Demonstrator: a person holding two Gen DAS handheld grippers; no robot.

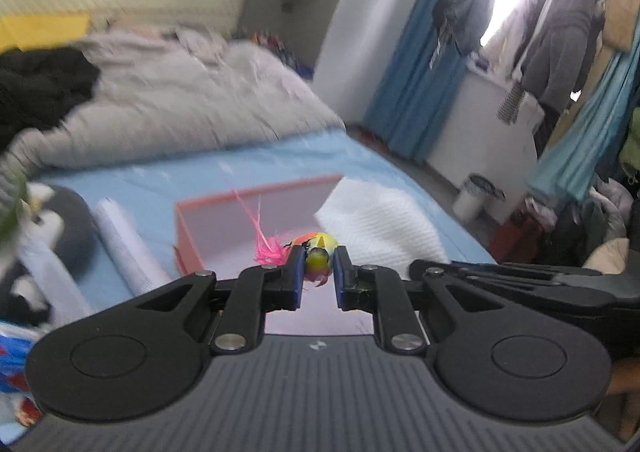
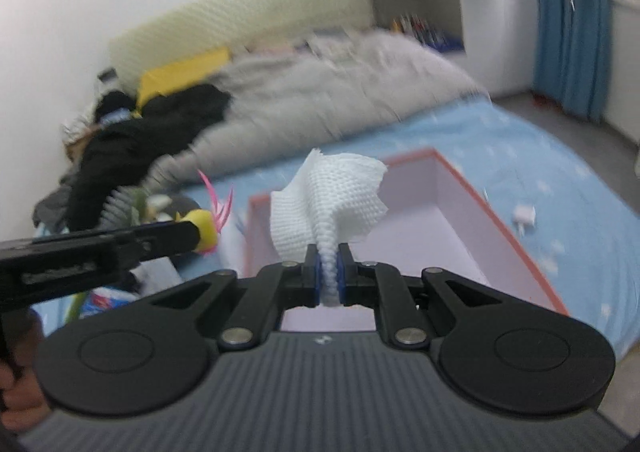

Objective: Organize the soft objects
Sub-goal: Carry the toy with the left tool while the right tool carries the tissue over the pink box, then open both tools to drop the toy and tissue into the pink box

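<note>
1. Far left in my left wrist view, a black-and-white plush toy (image 1: 38, 228) lies on the blue bedsheet (image 1: 132, 180), with a rolled white item (image 1: 128, 244) just beside it on its right.
2. My left gripper (image 1: 316, 264) has its jaws drawn in close on a small yellow, orange and green toy with pink feathers (image 1: 316, 252); the blue pads press it from both sides and the feathers stick out to the left.
3. That toy hangs over the near wall of the open box (image 1: 188, 228), whose orange-red rim frames a pale lilac floor that looks bare.
4. In the right wrist view the left gripper comes in from the left edge, close beside mine, its toy near the box's left wall.
5. My right gripper (image 2: 330, 268) is clamped nearly closed on a bunched white waffle-textured cloth (image 2: 328, 196), which fans out above the fingertips over the box interior.
6. Right of the box, open blue sheet runs to the mattress edge, with a small white object (image 2: 525, 217) lying on it.
7. Behind the box, a heaped grey duvet (image 2: 340, 92) and dark clothing (image 2: 152, 132) fill the far side of the bed.
</note>
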